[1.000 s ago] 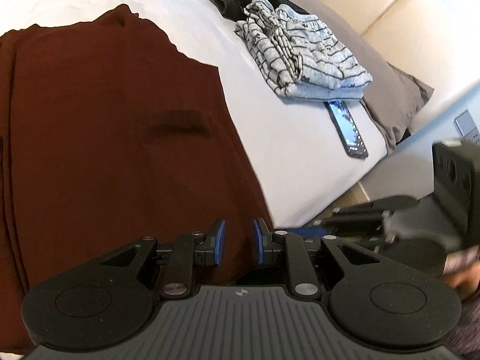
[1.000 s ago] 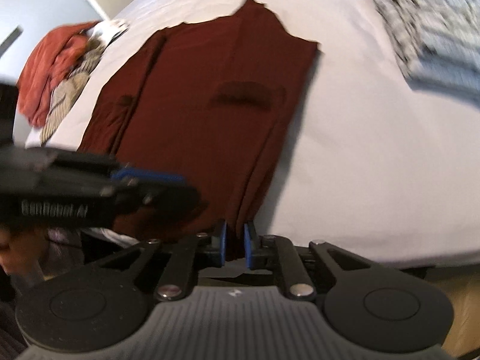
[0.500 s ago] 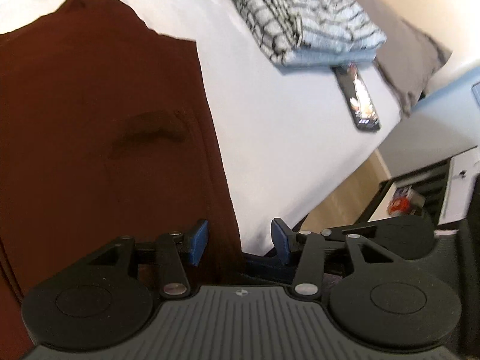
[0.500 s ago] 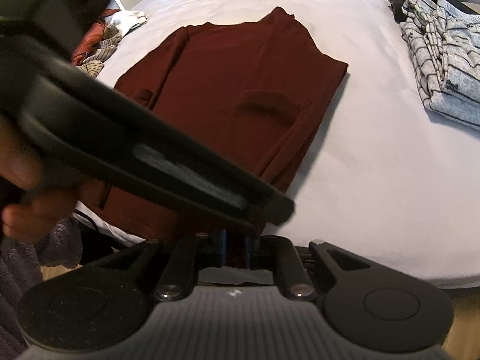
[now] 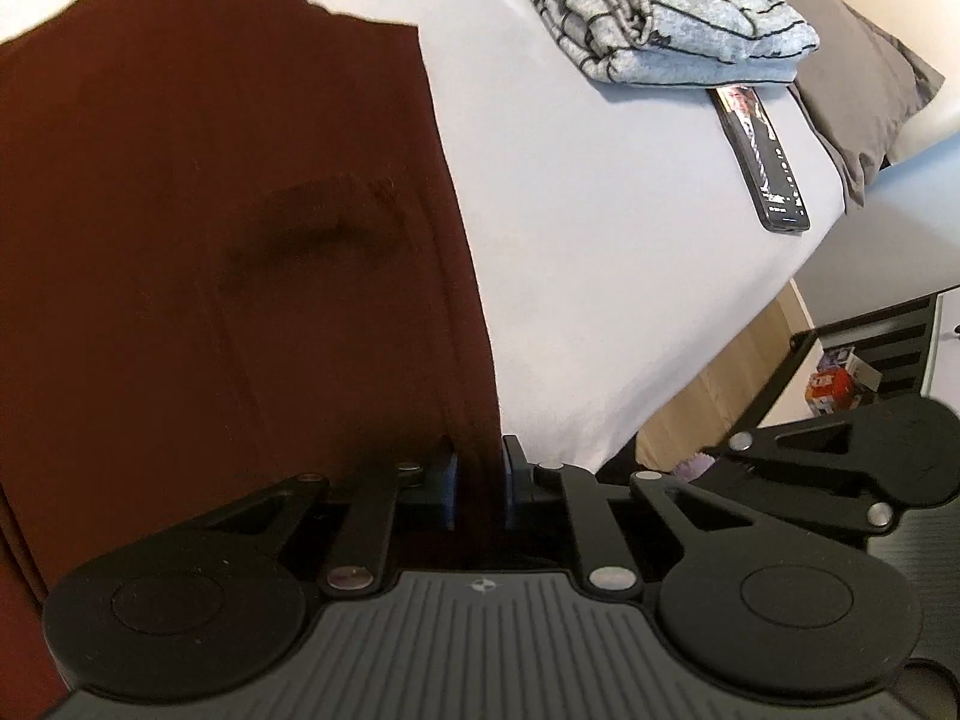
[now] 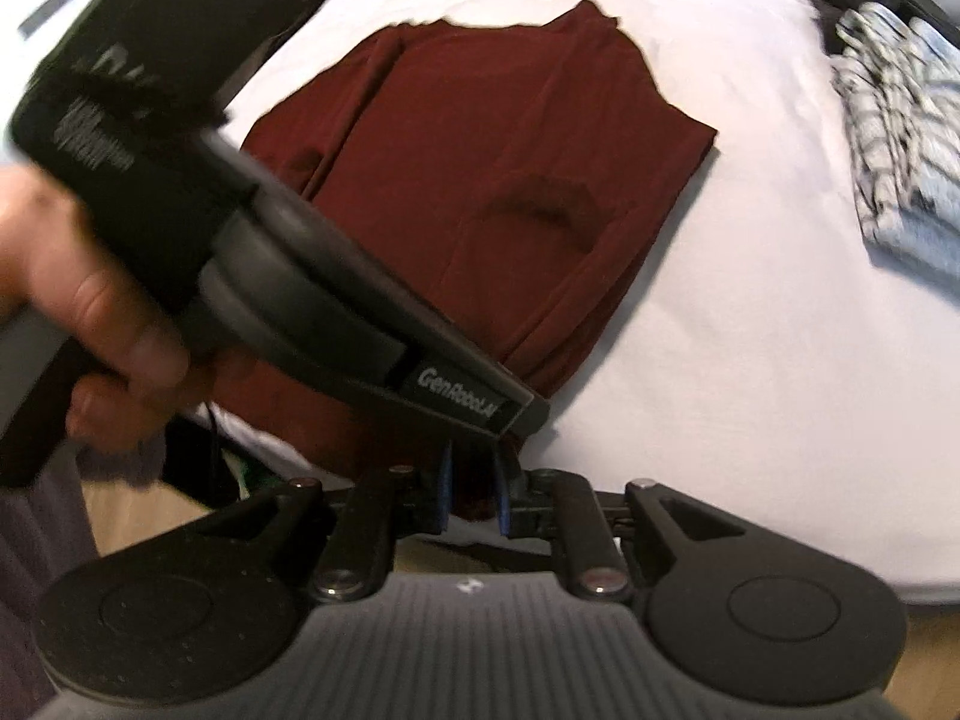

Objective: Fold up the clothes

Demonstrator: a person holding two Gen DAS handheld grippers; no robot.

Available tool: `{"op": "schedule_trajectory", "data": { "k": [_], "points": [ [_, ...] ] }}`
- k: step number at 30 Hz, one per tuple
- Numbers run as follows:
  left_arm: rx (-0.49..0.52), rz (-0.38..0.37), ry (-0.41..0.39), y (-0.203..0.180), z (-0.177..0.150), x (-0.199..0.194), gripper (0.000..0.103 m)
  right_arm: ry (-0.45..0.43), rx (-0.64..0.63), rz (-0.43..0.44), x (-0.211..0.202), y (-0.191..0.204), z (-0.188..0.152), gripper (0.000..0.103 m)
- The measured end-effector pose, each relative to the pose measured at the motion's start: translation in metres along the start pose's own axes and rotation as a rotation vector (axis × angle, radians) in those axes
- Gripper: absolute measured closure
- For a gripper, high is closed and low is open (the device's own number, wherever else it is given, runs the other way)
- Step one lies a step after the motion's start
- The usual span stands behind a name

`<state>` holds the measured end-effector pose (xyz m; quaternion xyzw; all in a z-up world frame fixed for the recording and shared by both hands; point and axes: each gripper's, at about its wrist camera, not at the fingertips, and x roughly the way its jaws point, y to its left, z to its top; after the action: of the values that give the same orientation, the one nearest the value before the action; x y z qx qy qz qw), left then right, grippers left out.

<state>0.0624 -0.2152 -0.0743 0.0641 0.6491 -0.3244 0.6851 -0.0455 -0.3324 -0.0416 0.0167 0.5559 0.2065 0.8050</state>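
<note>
Fingers of the left gripper (image 5: 480, 489) have just closed on the maroon garment (image 5: 210, 240).

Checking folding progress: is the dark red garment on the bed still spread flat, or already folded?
Partly folded: the dark red garment lies as a long narrow panel, doubled layers along its right edge; no lengthwise fold yet.

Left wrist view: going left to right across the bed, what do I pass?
maroon garment → bare white sheet → folded striped top → phone → grey pillow
</note>
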Motion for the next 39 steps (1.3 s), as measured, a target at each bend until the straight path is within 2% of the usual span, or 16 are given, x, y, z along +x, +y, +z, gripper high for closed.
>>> {"op": "schedule_trajectory", "data": {
  "k": [3, 5, 6, 13, 19, 22, 24, 27, 31, 34, 39],
  "points": [
    [-0.032, -0.021, 0.037, 0.007, 0.009, 0.002, 0.093, 0.071, -0.104, -0.002, -0.006, -0.001, 0.014, 0.085],
    [-0.042, -0.033, 0.048, 0.011, 0.012, 0.004, 0.093, 0.118, -0.195, -0.02, -0.011, -0.003, 0.023, 0.075],
    [-0.047, -0.04, 0.053, 0.012, 0.013, 0.004, 0.093, 0.141, -0.248, -0.046, -0.012, -0.005, 0.028, 0.072],
    [-0.09, -0.099, 0.082, 0.025, 0.018, 0.008, 0.093, 0.233, -0.606, -0.209, -0.002, -0.036, 0.07, 0.072],
    [-0.12, -0.153, 0.125, 0.039, 0.026, 0.011, 0.093, 0.241, -0.994, -0.25, 0.023, -0.056, 0.094, 0.072],
    [-0.135, -0.177, 0.134, 0.046, 0.028, 0.011, 0.093, 0.239, -1.173, -0.271, 0.033, -0.065, 0.096, 0.071],
    [-0.145, -0.193, 0.137, 0.05, 0.028, 0.011, 0.093, 0.227, -1.284, -0.289, 0.041, -0.07, 0.102, 0.067],
    [-0.157, -0.211, 0.137, 0.054, 0.028, 0.012, 0.093, 0.213, -1.474, -0.318, 0.052, -0.074, 0.103, 0.064],
    [-0.159, -0.227, 0.136, 0.057, 0.028, 0.012, 0.093, 0.19, -1.717, -0.29, 0.06, -0.075, 0.093, 0.064],
    [-0.163, -0.24, 0.137, 0.06, 0.029, 0.012, 0.093, 0.194, -1.832, -0.301, 0.071, -0.076, 0.095, 0.064],
    [-0.182, -0.268, 0.134, 0.065, 0.029, 0.011, 0.093, 0.21, -1.91, -0.266, 0.093, -0.072, 0.103, 0.066]
  ]
}}
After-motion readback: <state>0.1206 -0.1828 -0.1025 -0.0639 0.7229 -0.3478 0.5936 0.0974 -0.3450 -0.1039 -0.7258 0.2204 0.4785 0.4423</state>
